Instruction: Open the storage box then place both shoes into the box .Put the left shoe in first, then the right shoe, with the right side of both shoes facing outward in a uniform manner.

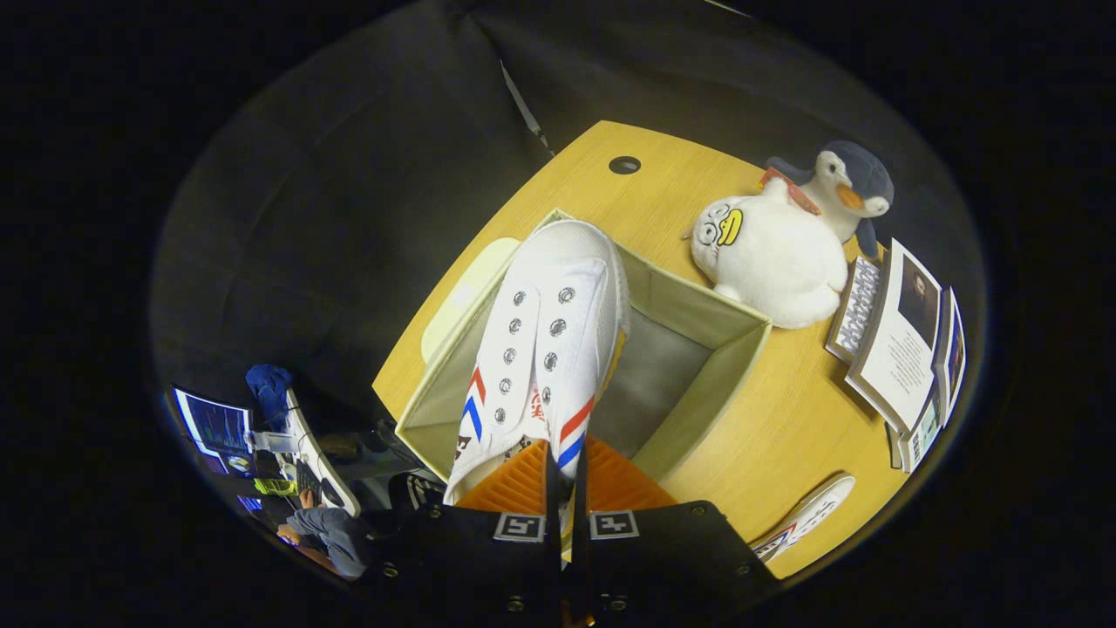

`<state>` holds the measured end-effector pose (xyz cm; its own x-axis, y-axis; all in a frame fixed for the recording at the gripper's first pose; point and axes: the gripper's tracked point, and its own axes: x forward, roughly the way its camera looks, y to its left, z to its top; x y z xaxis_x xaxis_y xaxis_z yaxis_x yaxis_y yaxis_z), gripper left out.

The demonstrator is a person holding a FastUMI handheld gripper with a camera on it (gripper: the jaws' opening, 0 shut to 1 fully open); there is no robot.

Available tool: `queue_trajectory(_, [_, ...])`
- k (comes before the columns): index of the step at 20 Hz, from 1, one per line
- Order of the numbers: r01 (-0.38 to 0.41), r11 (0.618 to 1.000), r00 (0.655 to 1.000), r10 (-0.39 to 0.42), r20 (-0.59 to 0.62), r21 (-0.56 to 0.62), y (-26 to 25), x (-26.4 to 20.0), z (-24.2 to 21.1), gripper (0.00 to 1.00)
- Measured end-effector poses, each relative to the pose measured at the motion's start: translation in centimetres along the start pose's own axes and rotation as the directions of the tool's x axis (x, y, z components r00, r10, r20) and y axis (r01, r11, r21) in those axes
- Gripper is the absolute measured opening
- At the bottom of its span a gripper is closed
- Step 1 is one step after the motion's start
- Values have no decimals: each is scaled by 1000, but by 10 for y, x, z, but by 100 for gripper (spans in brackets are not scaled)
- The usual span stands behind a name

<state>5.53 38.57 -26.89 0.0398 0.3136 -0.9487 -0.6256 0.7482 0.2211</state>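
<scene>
First shoe held over the open box

Our gripper (565,475) is clamped narrow on the heel of a white canvas sneaker with red and blue stripes (545,349), toe hanging above the open square pale-green fabric storage box (706,318), which looks empty; its mate (806,515) waits on the smooth wooden table (785,419), so we judge both placements remain

Clawed shoe (545,349) above box (697,318)

Storage box (697,323) interior open and unobstructed at 3 o'clock of the held shoe (545,349). Plush toys (776,253) and books (898,349) crowd the worktop (785,436) beyond; second shoe (806,515) lies near its edge.
</scene>
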Motion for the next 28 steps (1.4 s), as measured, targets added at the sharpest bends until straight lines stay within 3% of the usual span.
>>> queue_trajectory(1, [-21,1000,1000,21,1,-8,7,2,3,5])
queue_trajectory(2, [-14,1000,1000,14,19,-25,8,0,9,23])
queue_trajectory(3, [-10,999,999,12,41,-36,7,-3,15,32])
queue_trajectory(6, [26,999,995,-21,95,-46,3,-21,21,81])
queue_trajectory(17, [13,995,973,-35,226,99,-70,-99,-7,81])
queue_trajectory(28, [6,959,967,-79,243,285,-141,-114,-92,81])
